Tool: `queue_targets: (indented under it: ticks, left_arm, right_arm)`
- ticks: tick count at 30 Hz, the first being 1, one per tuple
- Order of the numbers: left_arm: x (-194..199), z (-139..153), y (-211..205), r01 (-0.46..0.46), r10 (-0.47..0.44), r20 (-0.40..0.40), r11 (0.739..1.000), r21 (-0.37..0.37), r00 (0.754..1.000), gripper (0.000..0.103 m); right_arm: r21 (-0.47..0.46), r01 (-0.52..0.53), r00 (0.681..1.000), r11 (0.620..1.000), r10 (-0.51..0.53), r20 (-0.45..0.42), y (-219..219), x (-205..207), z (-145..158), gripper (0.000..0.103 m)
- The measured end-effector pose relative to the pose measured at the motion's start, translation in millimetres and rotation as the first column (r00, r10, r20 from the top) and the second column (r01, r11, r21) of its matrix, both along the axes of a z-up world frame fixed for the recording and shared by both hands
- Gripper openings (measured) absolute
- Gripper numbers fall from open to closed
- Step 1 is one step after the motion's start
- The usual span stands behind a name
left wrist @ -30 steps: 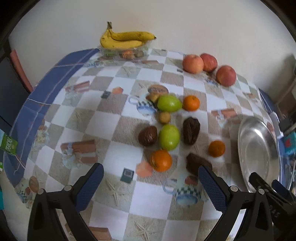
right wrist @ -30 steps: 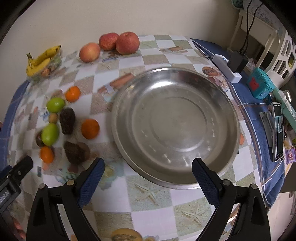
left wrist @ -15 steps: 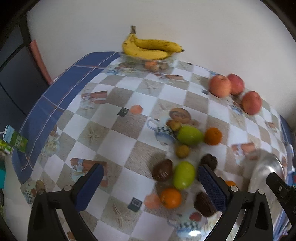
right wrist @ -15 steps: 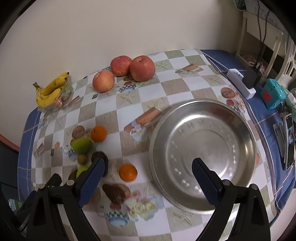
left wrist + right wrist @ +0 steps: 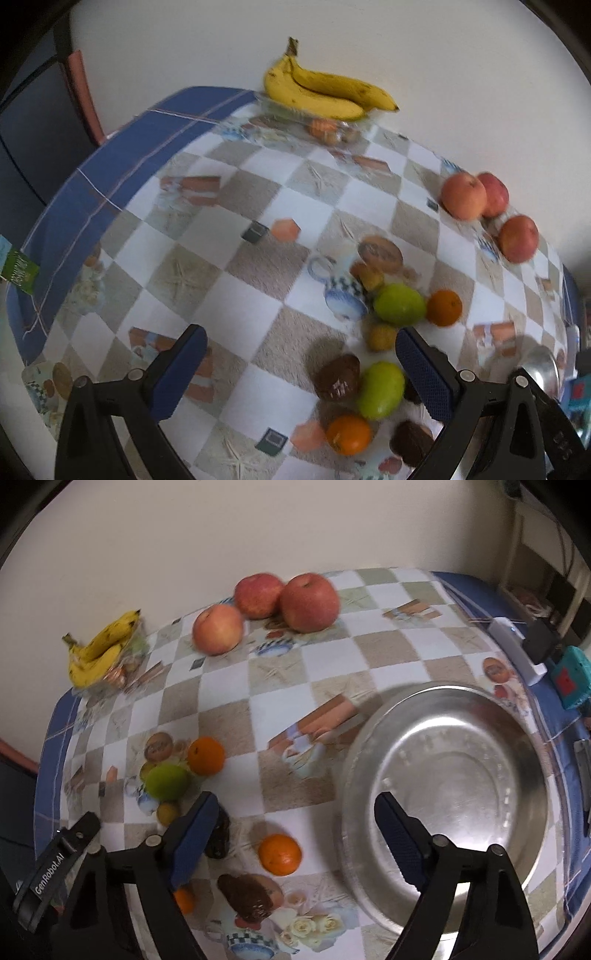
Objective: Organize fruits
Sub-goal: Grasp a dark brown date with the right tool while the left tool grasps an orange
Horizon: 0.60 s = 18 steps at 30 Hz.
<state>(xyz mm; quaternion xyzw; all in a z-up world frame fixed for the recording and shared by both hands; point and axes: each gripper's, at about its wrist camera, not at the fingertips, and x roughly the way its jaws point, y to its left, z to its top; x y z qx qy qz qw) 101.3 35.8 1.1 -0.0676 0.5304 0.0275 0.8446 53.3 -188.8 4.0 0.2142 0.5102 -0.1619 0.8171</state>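
A cluster of fruit lies mid-table: two green fruits (image 5: 399, 304), oranges (image 5: 444, 308), dark brown fruits (image 5: 338, 377) and small yellow-brown ones. Three red apples (image 5: 463, 196) sit by the far wall and a banana bunch (image 5: 325, 94) rests on a clear container at the far edge. A large steel bowl (image 5: 447, 801) stands empty at the right. My left gripper (image 5: 299, 373) is open and empty above the table, just left of the cluster. My right gripper (image 5: 295, 838) is open and empty above an orange (image 5: 279, 853), beside the bowl.
A checkered tablecloth (image 5: 236, 266) with a blue border covers the table. A white power strip (image 5: 517, 650), a teal box (image 5: 570, 681) and a phone lie along the right edge. A dark chair stands beyond the left edge.
Both grippers have risen and tilted toward the far wall, so the bananas and apples look nearer. The left view has swung left. No fruit has moved.
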Motion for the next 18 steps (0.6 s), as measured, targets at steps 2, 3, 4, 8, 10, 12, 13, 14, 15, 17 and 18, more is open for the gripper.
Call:
queue_targets:
  ticks: [2,3,4,8,10,12,13,14,15,17,18]
  left_arm:
    - [-3.9,-2.5,-3.3,0.024,-0.024,-0.018,0.999,-0.020,1.000,0.102]
    - [-6.2,-3.6,-5.0,0.032,-0.033,-0.022,0.999,-0.033,0.999,0.102]
    - [-7.8,-4.9,-5.7,0.041,-0.042,-0.027,0.998,-0.053,0.999,0.102]
    - [-14.7,-9.0,-9.9,0.076,-0.080,-0.045,0.994,-0.084,0.996,0.097]
    - [-17.8,-12.8,-11.7,0.090,-0.095,-0.058,0.992,-0.088,0.994,0.094]
    - [-18.4,-17.8,-9.2,0.085,-0.094,-0.080,0.990,-0.111,0.992,0.092]
    - [-18.9,-21.2,-8.5,0.081,-0.093,-0.094,0.989,-0.123,0.991,0.089]
    - [-19.1,-23.9,-8.3,0.080,-0.094,-0.104,0.989,-0.128,0.990,0.088]
    - [-20.0,-27.4,-7.8,0.082,-0.098,-0.115,0.988,-0.131,0.989,0.086]
    - [-21.0,-33.1,-9.4,0.084,-0.102,-0.134,0.987,-0.135,0.986,0.083]
    - [-21.6,-36.5,-9.4,0.081,-0.101,-0.147,0.987,-0.137,0.984,0.081]
  right_arm:
    - [0.011,-0.018,1.000,1.000,0.018,-0.003,4.9,-1.1,-0.5,0.065]
    - [0.020,-0.029,1.000,0.999,0.029,-0.003,7.0,-2.5,0.1,0.065]
    - [0.031,-0.035,0.999,0.999,0.035,0.002,8.9,-4.2,0.8,0.065]
    - [0.026,-0.071,0.997,0.997,0.071,0.004,20.8,-11.3,5.4,0.062]
    - [0.036,-0.096,0.995,0.995,0.096,0.001,27.5,-13.8,4.7,0.061]
    - [0.045,-0.118,0.993,0.992,0.118,-0.011,33.0,-16.6,1.5,0.061]
    - [0.043,-0.129,0.991,0.991,0.130,-0.020,35.9,-17.3,-1.2,0.061]
    - [0.042,-0.133,0.991,0.990,0.135,-0.027,37.6,-17.8,-3.9,0.061]
    - [0.049,-0.138,0.989,0.989,0.140,-0.039,39.4,-18.0,-8.5,0.061]
    - [0.074,-0.146,0.987,0.987,0.150,-0.059,41.3,-18.9,-17.0,0.059]
    - [0.085,-0.150,0.985,0.985,0.156,-0.068,42.1,-19.3,-20.1,0.054]
